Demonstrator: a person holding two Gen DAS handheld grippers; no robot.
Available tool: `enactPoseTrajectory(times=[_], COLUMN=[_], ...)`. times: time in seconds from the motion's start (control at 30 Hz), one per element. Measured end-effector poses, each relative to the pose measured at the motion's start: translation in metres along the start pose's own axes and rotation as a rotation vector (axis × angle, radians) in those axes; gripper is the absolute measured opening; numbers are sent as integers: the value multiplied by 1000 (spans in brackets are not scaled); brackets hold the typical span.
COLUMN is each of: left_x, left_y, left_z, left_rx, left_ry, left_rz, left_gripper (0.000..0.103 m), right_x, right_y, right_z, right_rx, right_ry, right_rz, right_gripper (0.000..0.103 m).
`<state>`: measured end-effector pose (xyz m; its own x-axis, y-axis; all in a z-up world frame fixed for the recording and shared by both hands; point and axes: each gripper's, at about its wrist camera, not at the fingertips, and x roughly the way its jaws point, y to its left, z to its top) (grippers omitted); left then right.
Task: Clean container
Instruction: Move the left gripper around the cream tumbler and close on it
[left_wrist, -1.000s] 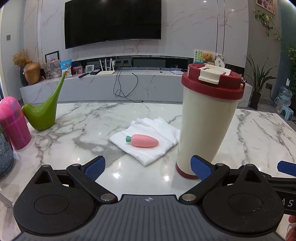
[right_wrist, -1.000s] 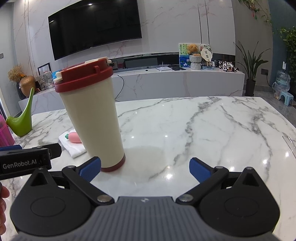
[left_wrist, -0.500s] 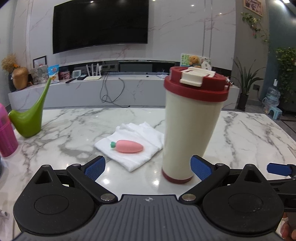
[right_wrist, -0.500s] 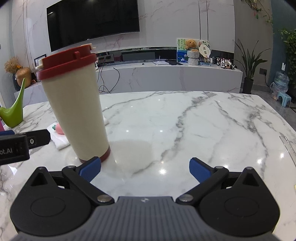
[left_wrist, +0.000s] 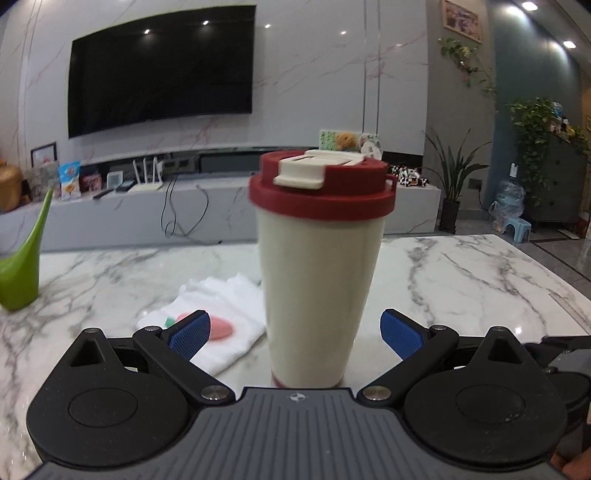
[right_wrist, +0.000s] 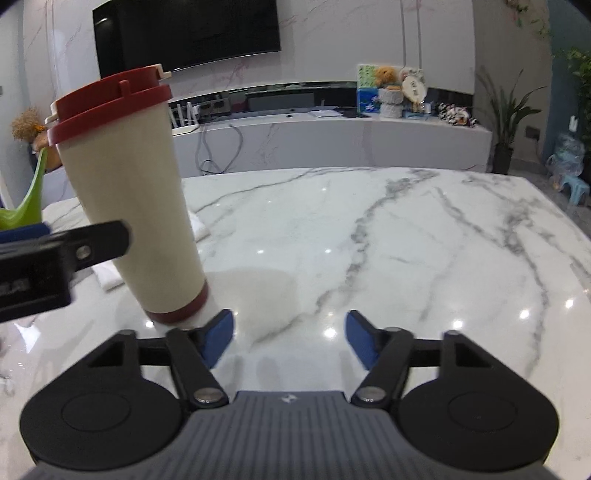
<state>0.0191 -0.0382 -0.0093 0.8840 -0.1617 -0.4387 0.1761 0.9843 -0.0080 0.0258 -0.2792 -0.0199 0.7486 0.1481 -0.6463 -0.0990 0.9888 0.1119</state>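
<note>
We see the cream tumbler (left_wrist: 317, 295) with its red lid (left_wrist: 321, 188) standing upright on the marble table (left_wrist: 461, 280), between the spread fingers of our left gripper (left_wrist: 295, 334), not touched. Our right gripper (right_wrist: 290, 338), whose jaws have just been closing, holds nothing; the tumbler stands left of it.

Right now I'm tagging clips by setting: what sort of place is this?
Most likely a home living room. A large wall-mounted television hangs above a long marble media console, potted plants stand by the wall, and the tumbler stands on a marble table.
</note>
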Motion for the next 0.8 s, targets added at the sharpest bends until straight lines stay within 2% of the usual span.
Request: enactPoseTrajectory(times=[0.1,0.2,0.37,0.5,0.6,0.8], left_x=[7,15,29,32,32,26], left_y=[-1,-1,2,6,6,1], left_z=[4,4,-7,-13,-15,-4], left_rx=[-8,-31,-41,-52,-52,-72], left_ry=[-5,16,101,130,121,24], left_rz=[1,7,25,7,-5,-7], left_gripper=[101,101,101,101,101,101], right_x=[4,10,25,29,31,33], right_y=[1,2,-5,-4,1,4], right_z=[0,-2,-8,-6,-4,-5], right_rx=[-15,-33,-5,6,-3,-11], right_ry=[5,11,40,36,30,39], right_rz=[12,4,-26,-20,-8,-5], right_gripper=[57,57,58,61,66,66])
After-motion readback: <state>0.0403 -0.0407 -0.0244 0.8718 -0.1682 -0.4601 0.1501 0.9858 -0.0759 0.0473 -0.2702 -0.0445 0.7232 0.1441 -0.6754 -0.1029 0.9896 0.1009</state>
